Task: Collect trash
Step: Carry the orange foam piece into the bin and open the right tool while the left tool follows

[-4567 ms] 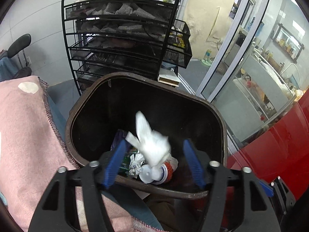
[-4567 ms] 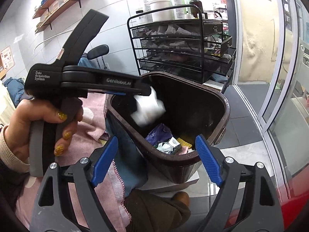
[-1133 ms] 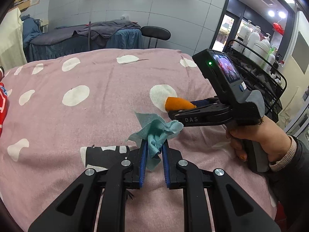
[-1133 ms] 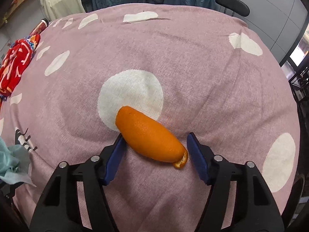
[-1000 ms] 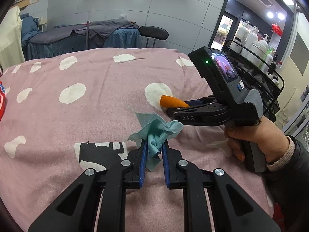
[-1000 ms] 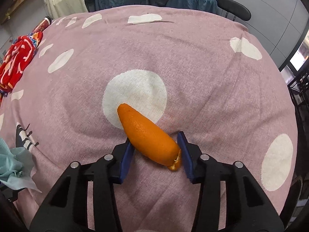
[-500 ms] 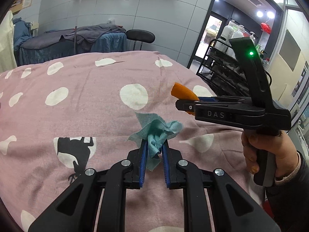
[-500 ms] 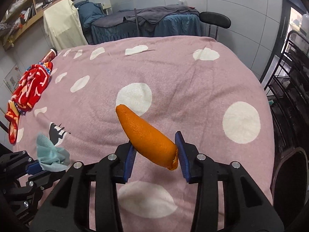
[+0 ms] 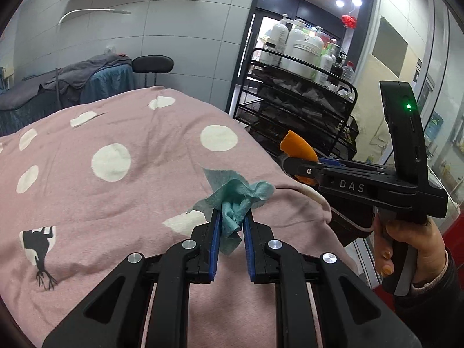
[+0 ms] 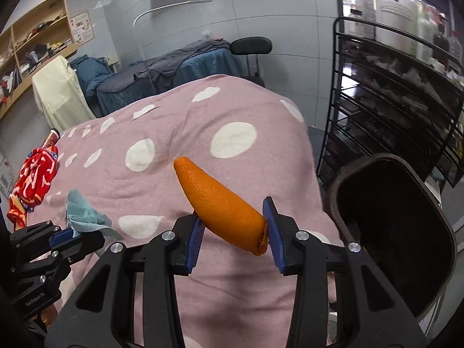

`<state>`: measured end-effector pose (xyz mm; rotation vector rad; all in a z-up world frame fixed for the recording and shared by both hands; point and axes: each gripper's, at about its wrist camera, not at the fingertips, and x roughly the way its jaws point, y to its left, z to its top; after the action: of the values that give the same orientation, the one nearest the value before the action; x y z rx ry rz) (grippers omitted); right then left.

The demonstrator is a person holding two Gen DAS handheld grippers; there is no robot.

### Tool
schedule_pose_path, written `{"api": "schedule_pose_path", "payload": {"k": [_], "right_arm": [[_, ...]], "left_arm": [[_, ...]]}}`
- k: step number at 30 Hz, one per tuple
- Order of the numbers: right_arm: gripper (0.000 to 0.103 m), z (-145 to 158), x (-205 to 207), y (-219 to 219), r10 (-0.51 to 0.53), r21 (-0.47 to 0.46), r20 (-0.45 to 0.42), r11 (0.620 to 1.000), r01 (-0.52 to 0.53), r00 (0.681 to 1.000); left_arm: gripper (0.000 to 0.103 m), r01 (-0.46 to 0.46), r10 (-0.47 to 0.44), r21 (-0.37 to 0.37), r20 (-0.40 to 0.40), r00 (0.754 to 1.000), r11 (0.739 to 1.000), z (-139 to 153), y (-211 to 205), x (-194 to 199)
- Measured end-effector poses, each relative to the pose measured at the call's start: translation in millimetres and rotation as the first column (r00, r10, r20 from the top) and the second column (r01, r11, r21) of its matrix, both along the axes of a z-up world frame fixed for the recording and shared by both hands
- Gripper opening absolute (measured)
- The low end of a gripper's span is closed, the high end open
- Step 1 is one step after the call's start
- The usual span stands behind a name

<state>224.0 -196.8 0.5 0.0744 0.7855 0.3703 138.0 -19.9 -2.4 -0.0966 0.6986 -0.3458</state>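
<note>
One orange peel [image 10: 221, 203], one teal wipe [image 9: 235, 200]

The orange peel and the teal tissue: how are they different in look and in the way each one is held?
The orange peel is stiff, curved and bright orange; the teal tissue is soft, crumpled and pale teal. The peel sits in the right claw, whose pads stand fairly wide apart; the tissue is pinched in the left claw, whose pads are nearly together. Both are held above the pink blanket.
</note>
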Motion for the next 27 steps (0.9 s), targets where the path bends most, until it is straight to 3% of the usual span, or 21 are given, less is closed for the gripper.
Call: {"api": "schedule_pose_path", "payload": {"k": [6, 12, 20, 27], "right_arm": [[0.041, -11, -15, -62, -0.135, 0.026, -0.009, 0.990, 0.135, 0.991], [0.041, -28, -18, -119, -0.271, 0.041, -0.041, 0.961, 0.273, 0.962], [0.041, -68, -7, -178, -0.420, 0.008, -0.137, 0.905, 0.425, 0.897], [0.046, -108, 6, -207, -0.475, 0.004, -0.251, 0.871, 0.492, 0.843]], "left_arm": [[0.015, 0.083, -0.083, 0.004, -0.015, 0.996, 0.997, -3, -33, 5], [0.015, 0.147, -0.147, 0.022, -0.016, 0.989, 0.989, -4, -61, 9], [0.015, 0.223, -0.222, 0.022, -0.027, 0.975, 0.975, -2, -92, 17], [0.015, 0.272, -0.271, 0.038, -0.025, 0.962, 0.962, 0, -113, 21]]}}
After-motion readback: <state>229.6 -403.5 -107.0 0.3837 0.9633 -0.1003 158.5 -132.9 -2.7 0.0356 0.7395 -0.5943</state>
